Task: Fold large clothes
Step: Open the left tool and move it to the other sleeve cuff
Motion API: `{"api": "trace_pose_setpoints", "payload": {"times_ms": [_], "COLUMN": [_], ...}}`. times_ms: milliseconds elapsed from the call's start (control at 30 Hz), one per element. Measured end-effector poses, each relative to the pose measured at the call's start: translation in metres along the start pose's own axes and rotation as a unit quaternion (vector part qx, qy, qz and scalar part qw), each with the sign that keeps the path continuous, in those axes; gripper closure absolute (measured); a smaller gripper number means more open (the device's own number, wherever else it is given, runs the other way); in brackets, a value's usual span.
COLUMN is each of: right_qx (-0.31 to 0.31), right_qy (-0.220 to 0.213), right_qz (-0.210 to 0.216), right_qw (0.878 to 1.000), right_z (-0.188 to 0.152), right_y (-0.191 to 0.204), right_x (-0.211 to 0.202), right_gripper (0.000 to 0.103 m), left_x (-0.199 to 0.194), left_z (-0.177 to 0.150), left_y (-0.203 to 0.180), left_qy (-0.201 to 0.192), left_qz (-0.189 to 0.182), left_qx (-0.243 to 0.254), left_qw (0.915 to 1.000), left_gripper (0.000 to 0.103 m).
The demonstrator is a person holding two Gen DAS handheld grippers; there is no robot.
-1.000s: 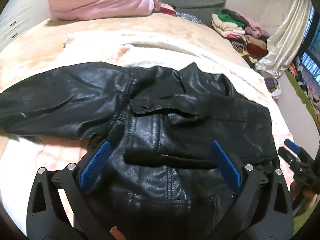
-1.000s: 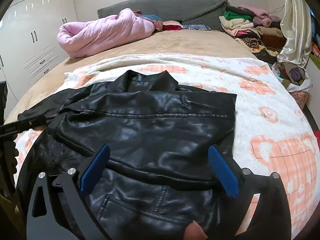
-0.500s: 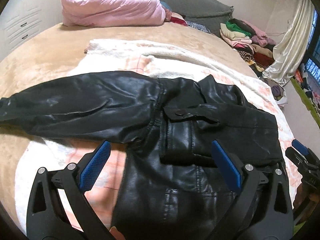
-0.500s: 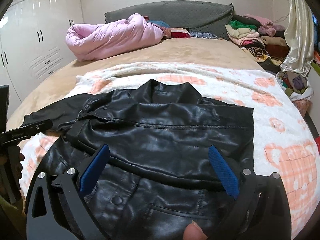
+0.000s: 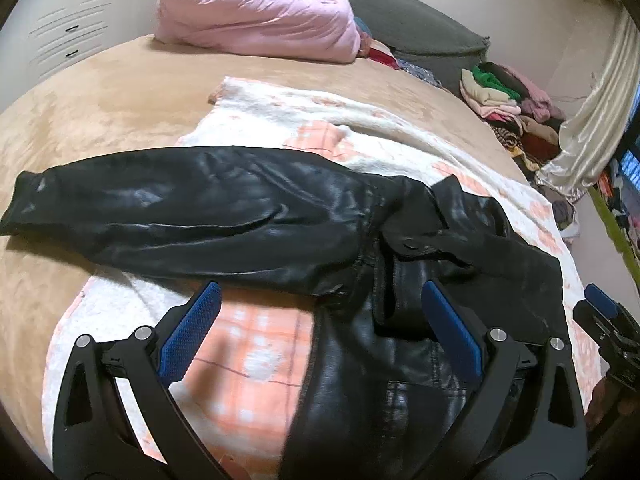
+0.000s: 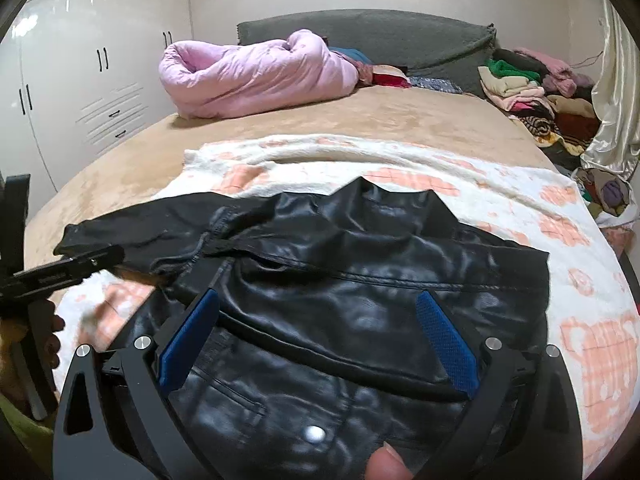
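Left wrist view: the left gripper stands wide open and holds nothing, its blue pads spread above the patterned blanket and the near edge of the black leather jacket. The jacket's outstretched sleeve lies just ahead of the claw and runs off to the left, long axis crosswise to the fingers, cuff resting on the tan bedspread. This is the relation the next move likely turns on — the sleeve is nearer the left gripper than the right, and folding it inward means carrying it rightward over the jacket body. The right gripper shows at the right edge, beside the jacket's folded side. Right wrist view: the right gripper is likewise fully spread and empty, hovering over the jacket body, whose right side appears already folded in to a straight edge. The collar points away, toward the pink duvet. Open blanket lies to the right and beyond the collar — ample room to work. The piled clothes sit well apart at the far right.
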State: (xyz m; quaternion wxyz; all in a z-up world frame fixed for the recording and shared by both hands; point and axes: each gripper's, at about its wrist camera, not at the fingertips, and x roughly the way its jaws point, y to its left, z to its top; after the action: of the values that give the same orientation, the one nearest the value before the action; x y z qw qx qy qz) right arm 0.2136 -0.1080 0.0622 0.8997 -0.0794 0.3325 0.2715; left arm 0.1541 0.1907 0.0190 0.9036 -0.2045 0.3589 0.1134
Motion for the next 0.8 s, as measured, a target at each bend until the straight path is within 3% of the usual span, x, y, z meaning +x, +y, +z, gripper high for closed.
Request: {"api": "trace_pose_setpoints", "payload": {"times_ms": [533,800], "right_qx": [-0.057,-0.074], "right_qy": [0.01,0.012], "right_qz": [0.023,0.033], "right_qw": [0.998,0.997], "right_z": [0.015,0.019], "right_y": [0.072,0.098], "right_x": [0.025,0.034], "right_gripper": [0.004,0.004], "left_x": [-0.008,-0.008], "left_z": [0.011,0.013], "left_y": [0.06,0.1], "left_qy": [-0.021,-0.033], "left_qz": [0.016,0.064], "left_qx": [-0.066,-0.104], "left_qw": [0.9975,0.992], "left_gripper": [0.009,0.009]}}
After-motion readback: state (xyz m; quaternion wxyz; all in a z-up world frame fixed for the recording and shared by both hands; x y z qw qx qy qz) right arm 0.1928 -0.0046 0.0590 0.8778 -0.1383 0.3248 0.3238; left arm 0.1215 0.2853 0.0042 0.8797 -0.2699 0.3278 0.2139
